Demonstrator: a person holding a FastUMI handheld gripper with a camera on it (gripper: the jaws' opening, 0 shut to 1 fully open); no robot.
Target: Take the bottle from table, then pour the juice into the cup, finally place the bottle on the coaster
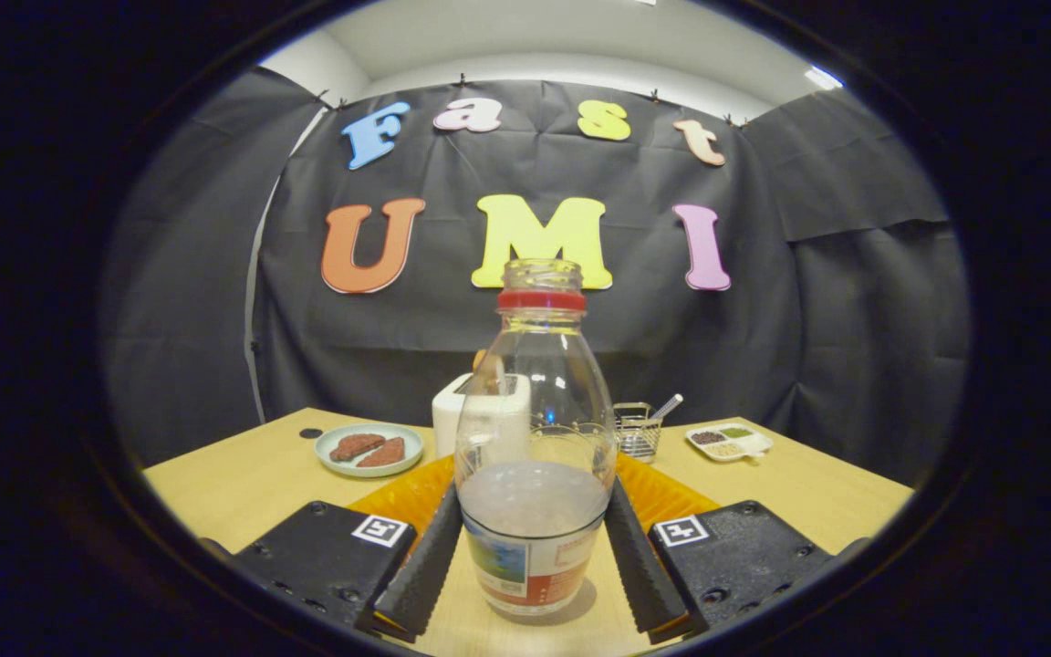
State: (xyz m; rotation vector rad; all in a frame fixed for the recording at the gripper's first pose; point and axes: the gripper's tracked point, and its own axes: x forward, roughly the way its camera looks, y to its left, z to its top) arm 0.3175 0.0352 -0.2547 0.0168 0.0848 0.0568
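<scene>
Gripper view looks along the two fingers at a clear bottle (535,456) standing upright on the wooden table (243,484), its base resting on the tabletop between the fingers. The gripper (535,557) has one finger on either side of the bottle's lower half; the finger pads (425,561) lie right against the bottle's sides, touching or very nearly so, and from this angle it cannot be told whether both truly press on it. The bottle has no cap on its open mouth, a red ring round its neck, a printed label round its base, and pale cloudy juice filling roughly the lower third. Through its glassy body, just behind it, the rim of a clear cup (571,447) shows, standing on or at an orange ribbed coaster (662,497) that spreads out beyond the fingers to both sides of the bottle. Further back on the table sit a pale green plate (369,449) with two reddish-brown pieces of food, a white toaster (482,412) partly hidden behind the bottle, a small wire basket (638,431) with a utensil leaning in it, and a white divided tray (729,442) holding small heaps of dark and green bits
</scene>
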